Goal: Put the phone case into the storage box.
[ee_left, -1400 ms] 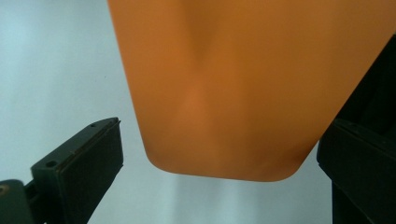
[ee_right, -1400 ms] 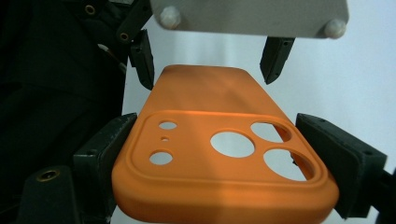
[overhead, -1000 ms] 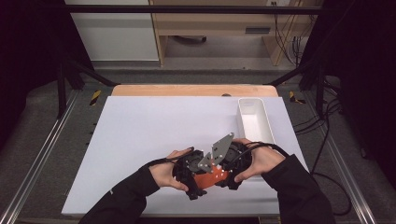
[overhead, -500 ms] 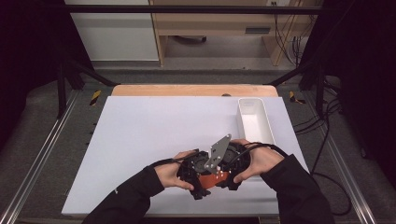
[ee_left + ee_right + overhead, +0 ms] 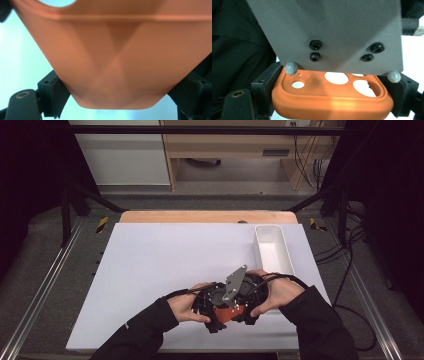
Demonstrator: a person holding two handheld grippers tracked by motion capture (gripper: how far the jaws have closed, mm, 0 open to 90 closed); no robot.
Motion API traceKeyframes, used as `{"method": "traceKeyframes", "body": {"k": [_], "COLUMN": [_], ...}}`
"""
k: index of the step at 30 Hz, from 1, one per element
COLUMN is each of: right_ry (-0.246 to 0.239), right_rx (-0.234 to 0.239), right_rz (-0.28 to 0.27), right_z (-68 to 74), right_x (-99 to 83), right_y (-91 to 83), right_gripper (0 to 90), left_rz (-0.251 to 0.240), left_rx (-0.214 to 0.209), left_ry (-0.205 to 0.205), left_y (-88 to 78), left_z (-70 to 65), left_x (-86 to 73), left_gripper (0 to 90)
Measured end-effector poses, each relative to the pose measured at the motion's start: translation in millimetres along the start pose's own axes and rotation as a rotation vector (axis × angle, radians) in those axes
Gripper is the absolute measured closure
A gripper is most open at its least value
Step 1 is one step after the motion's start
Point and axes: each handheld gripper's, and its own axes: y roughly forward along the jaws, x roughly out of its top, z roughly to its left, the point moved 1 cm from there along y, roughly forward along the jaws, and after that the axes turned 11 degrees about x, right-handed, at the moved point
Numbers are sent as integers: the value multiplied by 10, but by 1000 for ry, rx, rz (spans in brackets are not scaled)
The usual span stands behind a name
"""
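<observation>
Tabletop: a white sheet spread over a wooden top, seen from the high view, with both forearms in dark sleeves reaching in from the near edge.
Tray: a long white bin, lying toward the far right of the tabletop, just beyond the right hand.
Left gripper: held by the left hand at the near centre, pressed up against the other gripper; its fingers sit tight against both sides of the orange phone case.
Right gripper: facing the left one, its fingers closed on the sides of the same case; a grey three-cornered plate tilts above it.
Orange phone case: held between the two grippers just over the tabletop, camera cut-outs visible in the right gripper view.
</observation>
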Motion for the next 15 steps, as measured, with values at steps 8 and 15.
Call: {"method": "traceKeyframes", "body": {"k": [8,15], "right_ry": [-3,-7], "right_rx": [5,2], "right_rz": [4,6], "right_z": [0,1], "right_x": [2,3], "right_y": [5,8], "right_gripper": [162,161], "left_rz": [8,18], "left_rx": [3,10], "left_ry": [21,27], "left_y": [5,5], "left_z": [1,6], "left_x": [-1,-2], "left_gripper": [149,155]}}
